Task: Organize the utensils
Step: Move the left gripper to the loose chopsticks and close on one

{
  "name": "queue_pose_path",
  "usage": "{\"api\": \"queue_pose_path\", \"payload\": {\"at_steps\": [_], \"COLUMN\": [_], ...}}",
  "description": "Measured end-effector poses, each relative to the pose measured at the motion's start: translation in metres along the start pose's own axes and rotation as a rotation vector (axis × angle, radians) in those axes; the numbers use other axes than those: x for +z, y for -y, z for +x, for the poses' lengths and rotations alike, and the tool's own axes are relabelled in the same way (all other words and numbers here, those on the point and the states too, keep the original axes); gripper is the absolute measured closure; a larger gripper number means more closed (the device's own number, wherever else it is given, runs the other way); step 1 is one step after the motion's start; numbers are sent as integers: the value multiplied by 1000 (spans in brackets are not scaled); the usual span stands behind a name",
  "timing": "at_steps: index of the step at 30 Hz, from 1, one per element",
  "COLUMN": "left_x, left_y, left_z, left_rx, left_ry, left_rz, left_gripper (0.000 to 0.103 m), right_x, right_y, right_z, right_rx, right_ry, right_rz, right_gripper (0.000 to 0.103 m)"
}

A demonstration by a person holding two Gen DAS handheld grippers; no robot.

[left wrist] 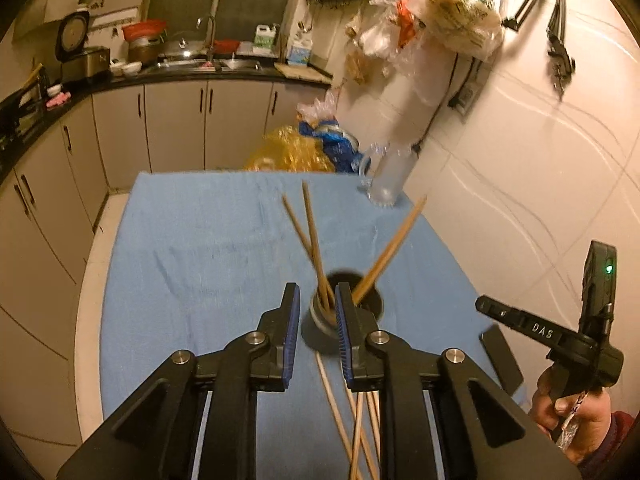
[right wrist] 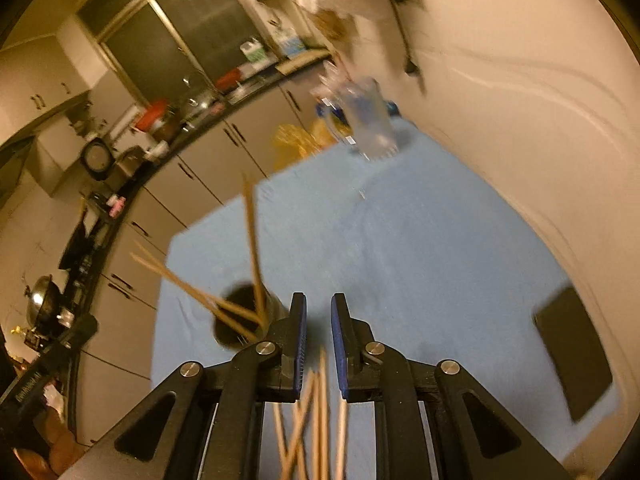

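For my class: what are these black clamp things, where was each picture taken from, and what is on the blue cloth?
No robot: a person holds a two-finger gripper in each hand, each carrying its own camera. One picture looks along the left gripper, the other along the right gripper. Both stand slightly open and hold nothing. On the blue cloth stand a dark cup with chopsticks in it, more loose chopsticks near the camera, a clear jar and a flat black slab.
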State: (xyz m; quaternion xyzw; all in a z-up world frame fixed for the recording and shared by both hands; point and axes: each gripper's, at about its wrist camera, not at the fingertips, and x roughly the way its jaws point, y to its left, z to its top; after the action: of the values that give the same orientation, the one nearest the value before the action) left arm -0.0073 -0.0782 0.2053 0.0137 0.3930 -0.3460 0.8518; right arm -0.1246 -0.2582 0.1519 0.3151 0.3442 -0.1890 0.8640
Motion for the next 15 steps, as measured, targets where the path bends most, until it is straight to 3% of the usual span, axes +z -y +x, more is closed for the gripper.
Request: {"api": "queue_pose_path", "payload": {"at_steps": [6, 15], "left_x": [-42, -83], "left_y": [1, 23], "left_z": [13, 16], "left_rx": [0, 95], "left_ry": [-89, -139], "left_rz": [-23, -64], "left_gripper": [86, 86], "right_x": [-41, -47], "right_y": [25, 41], "right_z": [16, 60], "right_rx": [-36, 22], "right_ry": [-117, -272], "right_rz": [14, -74], "right_gripper": [90, 89]}}
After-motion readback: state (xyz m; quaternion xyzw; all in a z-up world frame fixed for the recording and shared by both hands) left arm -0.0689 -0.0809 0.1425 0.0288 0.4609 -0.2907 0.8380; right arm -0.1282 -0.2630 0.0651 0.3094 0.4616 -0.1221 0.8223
